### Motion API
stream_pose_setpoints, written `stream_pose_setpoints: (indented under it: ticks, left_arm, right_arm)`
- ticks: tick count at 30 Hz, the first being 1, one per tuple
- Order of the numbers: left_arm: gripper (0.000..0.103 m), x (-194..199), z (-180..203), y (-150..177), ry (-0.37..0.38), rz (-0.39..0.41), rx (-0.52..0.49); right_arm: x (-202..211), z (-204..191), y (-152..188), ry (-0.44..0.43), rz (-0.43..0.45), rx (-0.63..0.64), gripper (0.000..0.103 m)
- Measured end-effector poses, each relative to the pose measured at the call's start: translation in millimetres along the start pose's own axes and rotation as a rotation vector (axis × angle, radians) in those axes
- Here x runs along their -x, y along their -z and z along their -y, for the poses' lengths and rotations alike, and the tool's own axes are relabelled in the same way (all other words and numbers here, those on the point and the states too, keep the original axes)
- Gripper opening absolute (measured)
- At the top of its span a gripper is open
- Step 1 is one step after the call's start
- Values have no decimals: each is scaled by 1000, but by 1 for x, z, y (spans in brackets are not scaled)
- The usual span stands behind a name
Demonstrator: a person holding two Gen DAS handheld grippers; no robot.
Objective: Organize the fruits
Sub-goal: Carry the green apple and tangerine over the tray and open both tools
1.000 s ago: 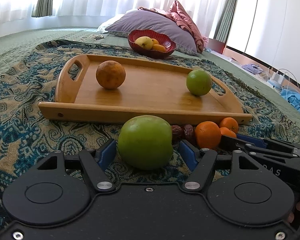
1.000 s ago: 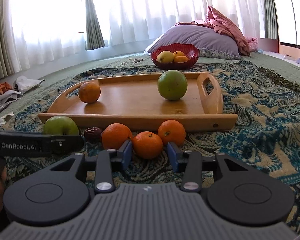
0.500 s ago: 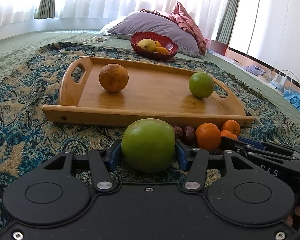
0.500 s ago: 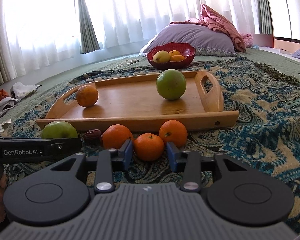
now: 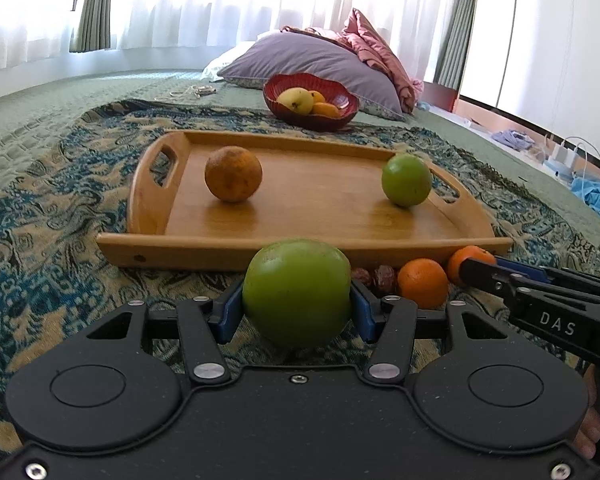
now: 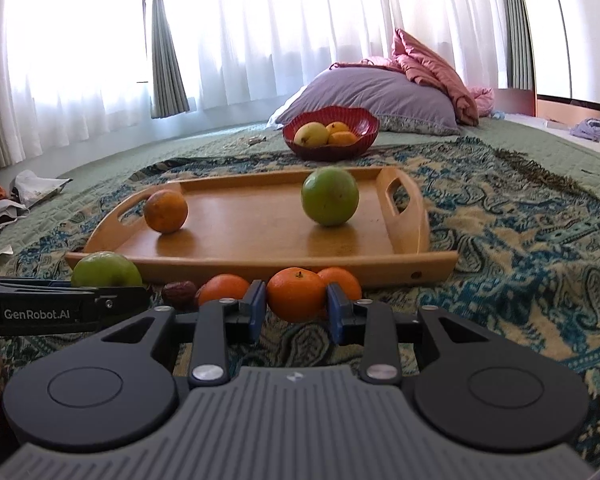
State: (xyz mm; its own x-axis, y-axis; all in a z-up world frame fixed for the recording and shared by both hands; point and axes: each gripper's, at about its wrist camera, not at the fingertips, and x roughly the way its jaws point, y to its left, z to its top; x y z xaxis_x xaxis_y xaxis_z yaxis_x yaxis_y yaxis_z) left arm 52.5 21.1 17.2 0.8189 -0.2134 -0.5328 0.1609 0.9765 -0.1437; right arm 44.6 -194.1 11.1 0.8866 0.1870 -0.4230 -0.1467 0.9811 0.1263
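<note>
My left gripper (image 5: 296,310) is shut on a big green apple (image 5: 296,292), its blue pads pressing both sides, just in front of the wooden tray (image 5: 308,252). My right gripper (image 6: 296,308) is closing tight on a mandarin (image 6: 296,294), with the pads touching it. Two more mandarins (image 6: 222,288) (image 6: 344,280) flank it on the blanket. Beside them lie dark dates (image 6: 178,292). The tray carries an orange (image 5: 233,174) at the left and a second green apple (image 5: 406,180) at the right.
A red bowl (image 5: 312,120) with a yellow fruit and mandarins stands behind the tray, in front of a purple pillow (image 5: 312,60). A patterned blanket (image 5: 60,208) covers the bed. Clothes and cables lie off the bed at the right (image 5: 596,196).
The left jaws closed onto the green apple, which now sits higher against the tray. The right jaws closed onto the middle mandarin. Both views tilted up slightly.
</note>
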Motion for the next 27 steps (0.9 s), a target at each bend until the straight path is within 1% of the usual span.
stream_pose_setpoints:
  ticks: [9, 12, 15, 18, 22, 25, 27]
  left_arm:
    - [52, 5, -5, -22, -12, 50, -11]
    - [52, 3, -6, -35, -15, 61, -20]
    - [52, -4, -7, -54, -27, 58, -30]
    - [52, -13, -11, -77, -36, 52, -30]
    - [52, -31, -21, -110, -35, 39, -5]
    - [52, -50, -30, -134, -28, 13, 10]
    - [52, -64, -35, -148, -25, -6, 13]
  right_arm:
    - [-3, 1, -12, 16, 32, 7, 37]
    - [-6, 0, -22, 16, 48, 25, 37]
    - [-14, 2, -39, 13, 53, 25, 37]
    - [-27, 7, -64, 6, 39, 6, 37]
    - [-50, 16, -99, 4, 7, -8, 37]
    - [-74, 23, -121, 9, -44, -5, 37]
    - [-91, 30, -134, 12, -87, -24, 37]
